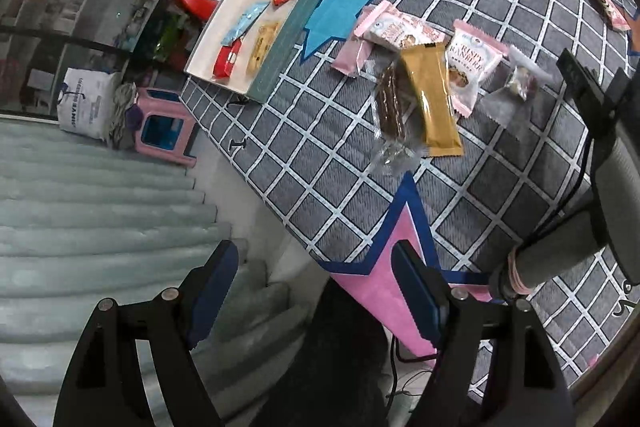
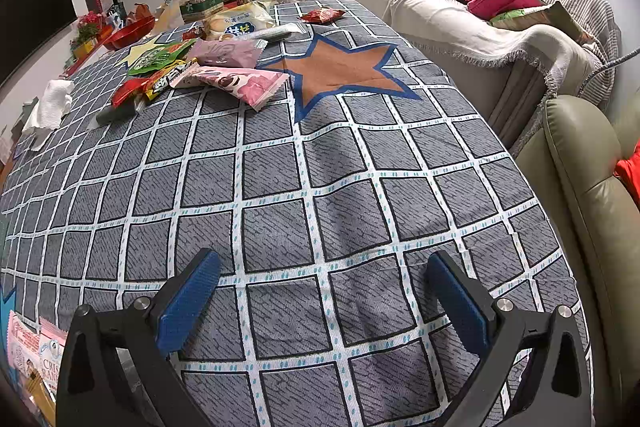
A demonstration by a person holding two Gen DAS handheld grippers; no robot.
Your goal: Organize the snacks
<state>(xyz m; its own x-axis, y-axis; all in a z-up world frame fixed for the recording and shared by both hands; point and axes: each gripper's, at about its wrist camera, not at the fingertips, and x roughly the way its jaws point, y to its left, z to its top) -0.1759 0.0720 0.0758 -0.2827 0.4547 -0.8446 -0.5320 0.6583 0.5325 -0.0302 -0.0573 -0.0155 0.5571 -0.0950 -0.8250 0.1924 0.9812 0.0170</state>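
— Snacks, location?
— Gold bar (image 1: 434, 99) on the counter (image 1: 344, 187), overlapping a clear-wrapped brown bar (image 1: 394, 103), pink packets (image 1: 474, 65) touching. Tray (image 1: 276, 31) beyond holds four.
— Relation to the fingers?
— Ahead of the left gripper (image 1: 316, 291), long axis roughly along its line of sight. Left appears nearer; right gripper (image 2: 320, 297) faces a farther heap (image 2: 192, 67).
— Fingers?
— Both wide, empty.
— Obscured?
— Lower packets overlapped; heap labels unreadable.
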